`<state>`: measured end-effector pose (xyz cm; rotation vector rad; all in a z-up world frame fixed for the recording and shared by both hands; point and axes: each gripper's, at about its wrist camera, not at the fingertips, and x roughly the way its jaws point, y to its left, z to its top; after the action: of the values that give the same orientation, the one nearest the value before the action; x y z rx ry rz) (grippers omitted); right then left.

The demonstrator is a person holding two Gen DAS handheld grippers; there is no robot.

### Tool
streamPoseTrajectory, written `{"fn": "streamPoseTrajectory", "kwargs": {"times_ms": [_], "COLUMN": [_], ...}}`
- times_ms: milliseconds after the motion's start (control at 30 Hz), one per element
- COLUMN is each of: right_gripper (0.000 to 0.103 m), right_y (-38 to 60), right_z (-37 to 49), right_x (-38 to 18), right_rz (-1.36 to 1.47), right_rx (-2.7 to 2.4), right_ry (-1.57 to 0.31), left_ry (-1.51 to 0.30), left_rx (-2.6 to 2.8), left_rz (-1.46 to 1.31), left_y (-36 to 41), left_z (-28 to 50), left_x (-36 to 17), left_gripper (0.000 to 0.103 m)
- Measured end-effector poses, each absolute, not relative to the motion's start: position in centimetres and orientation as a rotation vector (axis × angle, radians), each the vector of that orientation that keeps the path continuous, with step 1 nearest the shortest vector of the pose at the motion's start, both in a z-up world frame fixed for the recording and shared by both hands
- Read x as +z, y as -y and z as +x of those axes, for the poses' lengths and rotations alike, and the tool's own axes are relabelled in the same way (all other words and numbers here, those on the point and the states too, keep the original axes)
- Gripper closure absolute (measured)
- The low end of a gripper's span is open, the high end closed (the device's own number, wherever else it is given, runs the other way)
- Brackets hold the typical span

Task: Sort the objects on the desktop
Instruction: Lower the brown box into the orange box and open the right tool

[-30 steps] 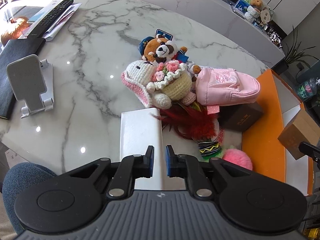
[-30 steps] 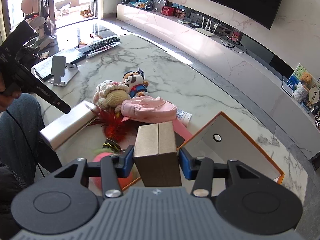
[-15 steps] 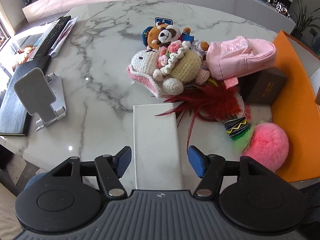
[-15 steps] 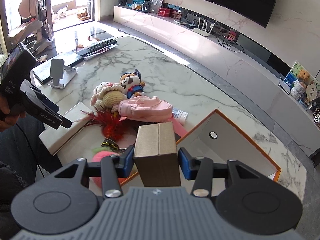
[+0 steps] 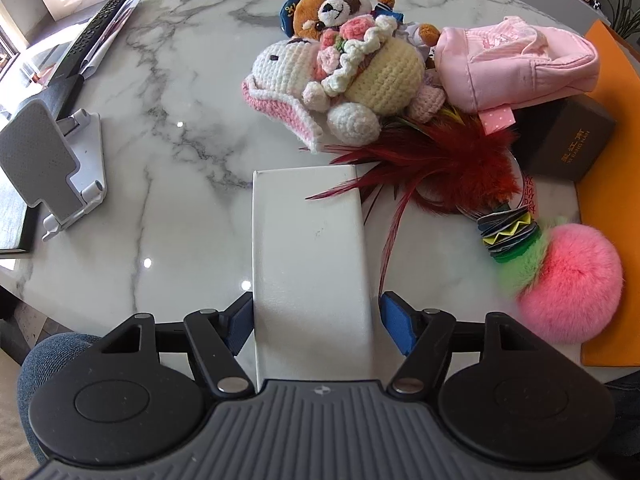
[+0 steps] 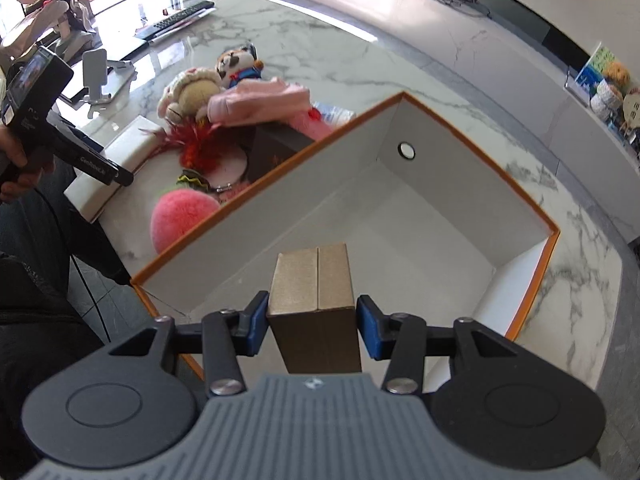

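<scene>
Since a second ago the right gripper (image 6: pixel 312 320) has carried its brown carton (image 6: pixel 314 280) over the orange storage box (image 6: pixel 460 216), pinching it. Left gripper (image 5: pixel 316 320) has dropped over the white box (image 5: pixel 308 240), jaws opening astride it, untouched. White box at six o'clock: stiff, light, slick; grip its long sides.

I see bright daylight coming from the windows at upper left, with glare spots on the glossy marble table (image 5: pixel 168 184). Both views bulge at the edges; the right view's rim is blurred.
</scene>
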<state>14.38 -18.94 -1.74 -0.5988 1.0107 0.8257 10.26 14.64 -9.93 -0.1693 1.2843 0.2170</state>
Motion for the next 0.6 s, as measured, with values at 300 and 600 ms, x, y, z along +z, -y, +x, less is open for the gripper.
{"fn": "streamPoseTrajectory", "kwargs": {"times_ms": [300, 600], "right_gripper": [0.054, 0.054], "right_y": [19.7, 19.0], "right_z": [17.8, 20.0], "right_x": [-7.0, -9.2], "right_rz": [-0.567, -0.572], "right_rx": [0.702, 0.589], "right_ry": [-1.351, -1.452], "left_ry": [-1.272, -1.223], "left_rx": [0.229, 0.226], "left_rz": [-0.183, -0.184], "left_y": [-14.9, -15.0], "left_z": [10.0, 9.8], "left_x": [-10.3, -10.1], "left_gripper": [0.025, 0.033]}}
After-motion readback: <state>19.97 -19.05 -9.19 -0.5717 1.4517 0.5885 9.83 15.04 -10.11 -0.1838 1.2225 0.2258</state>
